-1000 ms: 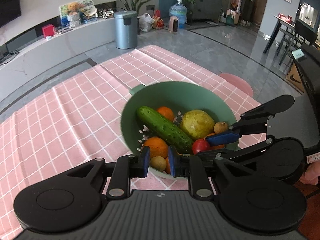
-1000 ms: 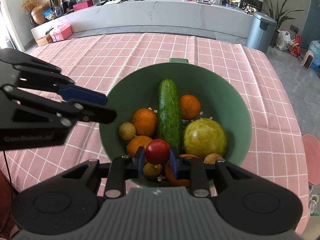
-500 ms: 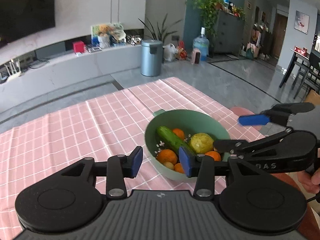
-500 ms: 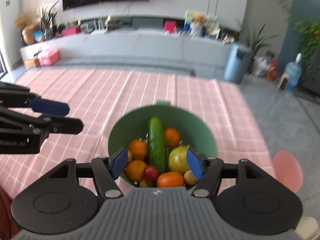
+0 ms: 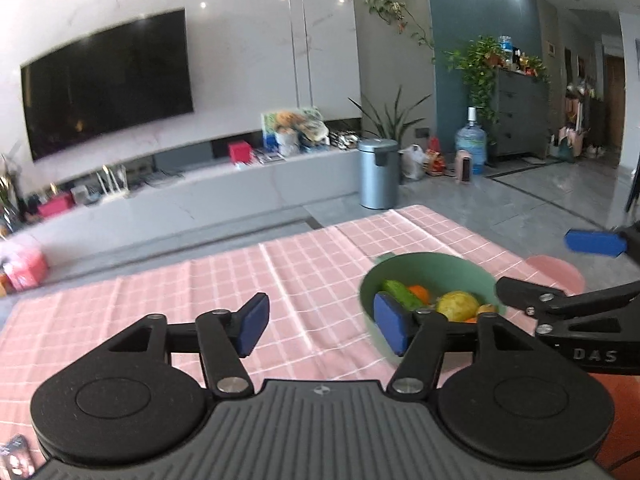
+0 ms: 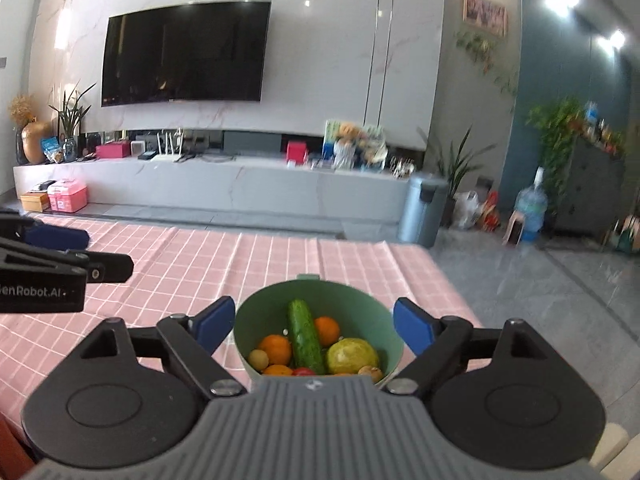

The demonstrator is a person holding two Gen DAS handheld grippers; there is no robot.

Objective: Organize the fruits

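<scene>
A green bowl (image 6: 360, 308) stands on the pink checked tablecloth (image 6: 260, 264). It holds a cucumber (image 6: 305, 334), oranges (image 6: 276, 349), a yellow-green round fruit (image 6: 352, 356), a red tomato (image 6: 304, 371) and small brown fruits. My right gripper (image 6: 314, 324) is open and empty, raised above and behind the bowl. My left gripper (image 5: 320, 322) is open and empty, raised left of the bowl (image 5: 452, 268). Each gripper shows at the edge of the other's view.
A pink stool (image 5: 556, 272) stands beyond the table's right edge. A grey bin (image 6: 424, 208), a water bottle (image 6: 530, 208) and a long TV bench (image 6: 200, 188) lie beyond the table's far edge.
The right gripper let go of the red tomato, which now lies in the bowl. Both grippers opened wide, rose and drew back from the bowl.
</scene>
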